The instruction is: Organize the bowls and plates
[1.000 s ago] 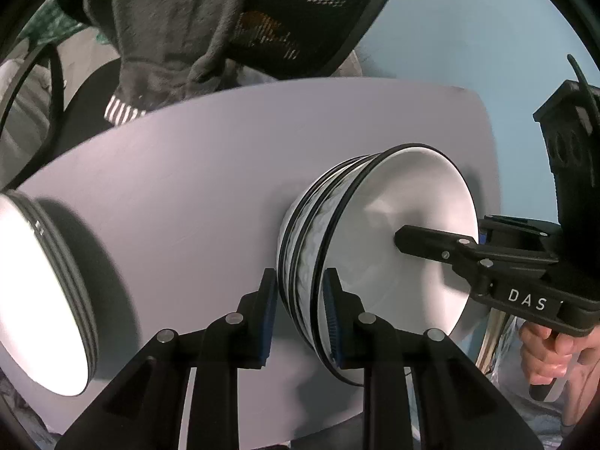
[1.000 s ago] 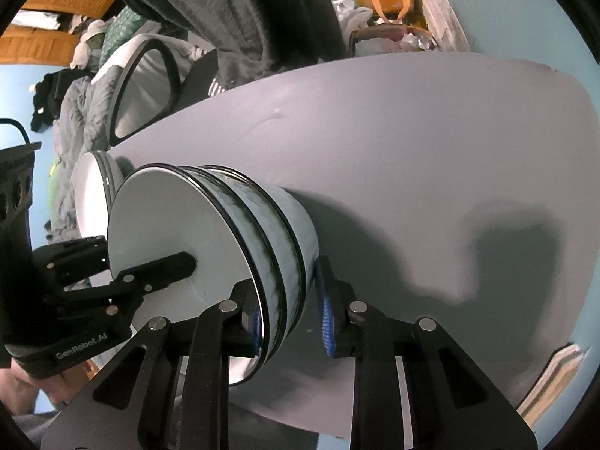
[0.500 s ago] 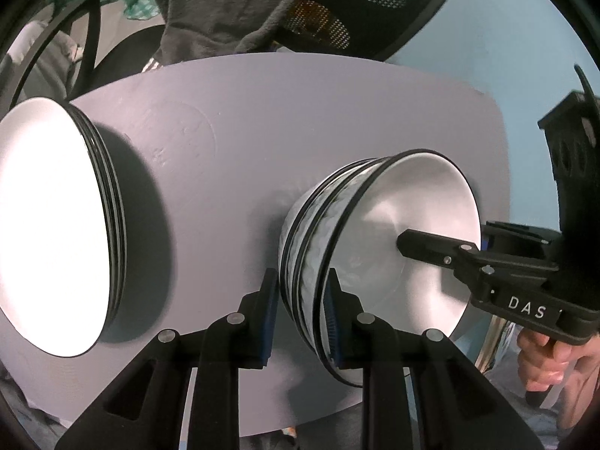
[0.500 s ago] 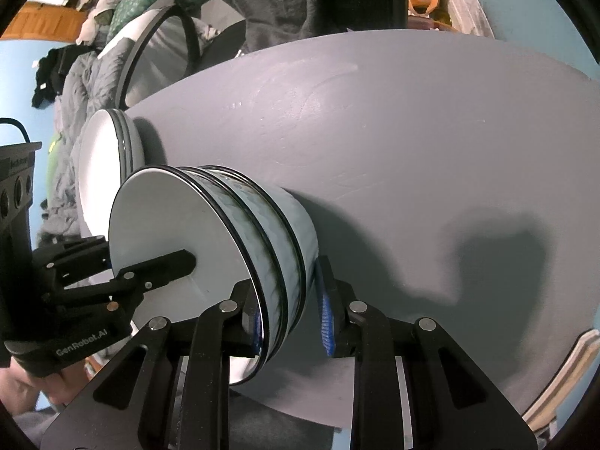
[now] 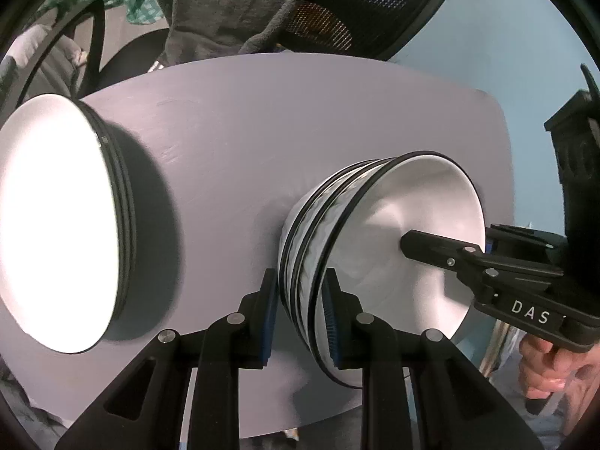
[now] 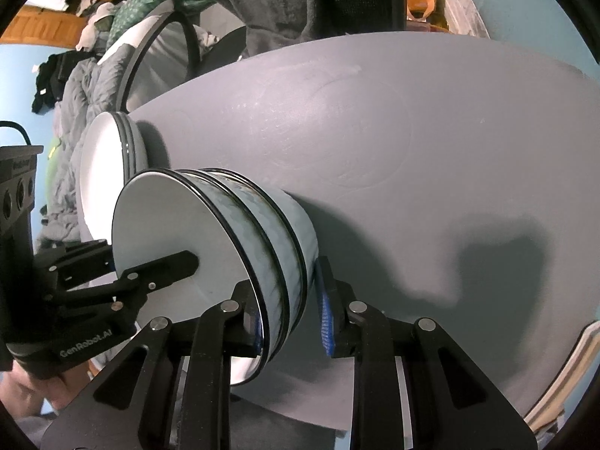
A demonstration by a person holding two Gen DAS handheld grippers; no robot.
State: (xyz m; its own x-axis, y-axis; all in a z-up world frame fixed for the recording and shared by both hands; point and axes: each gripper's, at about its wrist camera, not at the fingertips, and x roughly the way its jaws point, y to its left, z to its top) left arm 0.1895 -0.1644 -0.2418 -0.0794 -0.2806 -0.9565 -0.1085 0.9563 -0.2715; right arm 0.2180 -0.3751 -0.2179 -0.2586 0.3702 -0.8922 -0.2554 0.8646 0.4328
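A stack of white bowls with black rims (image 5: pixel 393 240) sits on the grey round table (image 5: pixel 240 157); it also shows in the right wrist view (image 6: pixel 210 247). My left gripper (image 5: pixel 300 315) is shut on the stack's rim on one side. My right gripper (image 6: pixel 288 315) is shut on the rim on the opposite side, one finger inside the top bowl. A stack of white plates with black rims (image 5: pixel 48 221) lies on the table to the left; it shows in the right wrist view (image 6: pixel 108 153) behind the bowls.
A black mesh office chair with a grey garment over it (image 5: pixel 262 3) stands behind the table. A second chair and piled clothes (image 6: pixel 150 48) are at the far left. The table edge (image 6: pixel 555 375) runs close on the right.
The view has swung so the plate stack shows more fully on the left and sits nearer the bowls. Both grippers keep their hold on the bowl stack.
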